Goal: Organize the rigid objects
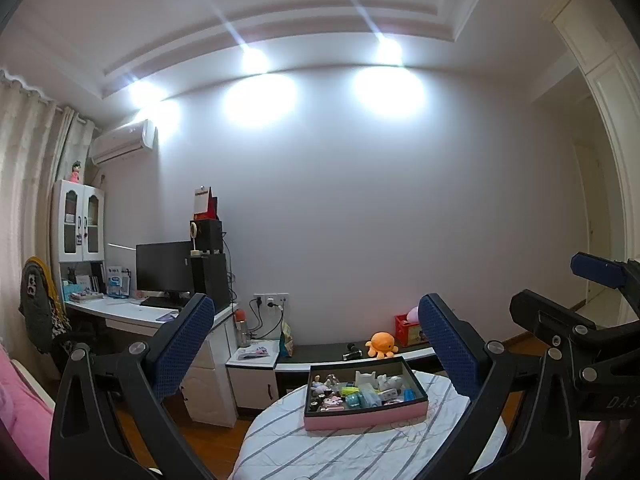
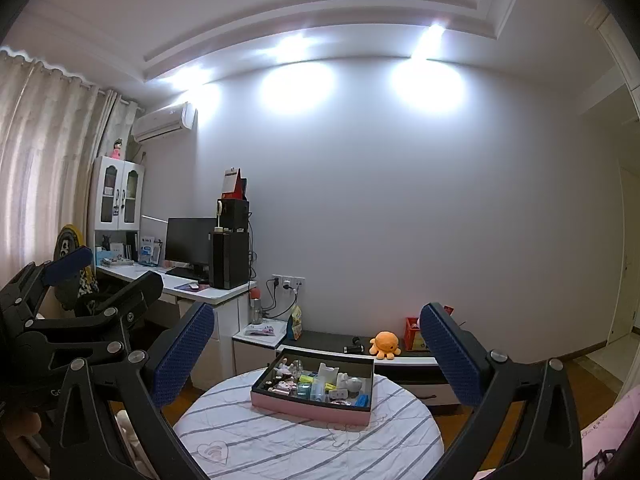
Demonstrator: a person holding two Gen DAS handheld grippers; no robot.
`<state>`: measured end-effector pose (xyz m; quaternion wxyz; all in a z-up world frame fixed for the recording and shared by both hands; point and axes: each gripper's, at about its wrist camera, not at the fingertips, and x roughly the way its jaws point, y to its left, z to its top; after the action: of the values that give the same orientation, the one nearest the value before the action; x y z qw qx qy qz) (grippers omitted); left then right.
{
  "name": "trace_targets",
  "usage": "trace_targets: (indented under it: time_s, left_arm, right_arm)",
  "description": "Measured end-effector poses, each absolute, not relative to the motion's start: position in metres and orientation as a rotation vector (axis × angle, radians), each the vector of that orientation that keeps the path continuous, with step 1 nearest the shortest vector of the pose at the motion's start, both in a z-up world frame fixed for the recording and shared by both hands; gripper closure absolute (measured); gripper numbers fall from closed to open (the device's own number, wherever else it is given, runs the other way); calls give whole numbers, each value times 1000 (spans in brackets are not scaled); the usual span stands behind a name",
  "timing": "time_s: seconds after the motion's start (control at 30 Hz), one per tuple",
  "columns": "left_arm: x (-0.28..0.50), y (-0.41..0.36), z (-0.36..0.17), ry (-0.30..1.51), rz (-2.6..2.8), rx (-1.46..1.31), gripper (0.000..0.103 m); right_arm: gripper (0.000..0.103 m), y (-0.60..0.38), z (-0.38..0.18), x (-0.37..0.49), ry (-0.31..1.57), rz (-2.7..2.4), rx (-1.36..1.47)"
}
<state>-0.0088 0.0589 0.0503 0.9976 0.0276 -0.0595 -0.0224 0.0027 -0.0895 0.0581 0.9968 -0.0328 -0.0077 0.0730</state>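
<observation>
A pink box (image 1: 364,416) (image 2: 308,404) with a black lining sits on a round table (image 1: 340,452) (image 2: 280,436) covered in a striped cloth. Several small items fill the box: figurines, little bottles, and green and blue pieces. My left gripper (image 1: 316,344) is held above and short of the table, open and empty, with the box showing between its blue pads (image 1: 188,344). My right gripper (image 2: 316,354) stands open and empty the same way. Each gripper shows in the other's view, the right (image 1: 548,286) and the left (image 2: 124,268), side by side and apart.
A low dark bench (image 1: 328,350) behind the table carries an orange octopus plush (image 1: 382,344) and a red box (image 1: 406,330). A desk with a monitor (image 1: 164,268), a chair (image 1: 40,312) and a white nightstand (image 1: 252,376) stand to the left. Pink bedding (image 1: 20,408) lies at the near left.
</observation>
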Motion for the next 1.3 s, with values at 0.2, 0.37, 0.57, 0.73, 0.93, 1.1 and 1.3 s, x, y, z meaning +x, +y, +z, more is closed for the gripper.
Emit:
trace_targets:
  time_s: [0.2, 0.37, 0.57, 0.73, 0.93, 1.1, 1.3]
  left_arm:
    - [-9, 59, 50, -119, -44, 57, 0]
    - [-9, 59, 51, -119, -43, 55, 0]
    - [-9, 59, 51, -119, -43, 56, 0]
    - [-10, 59, 51, -118, -39, 57, 0]
    - [-10, 59, 51, -115, -36, 61, 0]
    - [-11, 60, 51, -114, -37, 63, 0]
    - [-11, 60, 51, -115, -37, 63, 0]
  right_arm:
    - [0, -91, 59, 2, -15, 154, -62]
    - [0, -92, 58, 2, -14, 159, -64]
    - [0, -94, 58, 3, -12, 161, -65]
    - [0, -96, 59, 4, -11, 165, -64]
    - [0, -96, 60, 4, -8, 164, -66]
    - [0, -96, 60, 4, -7, 164, -65]
    - [0, -95, 61, 4, -7, 163, -67]
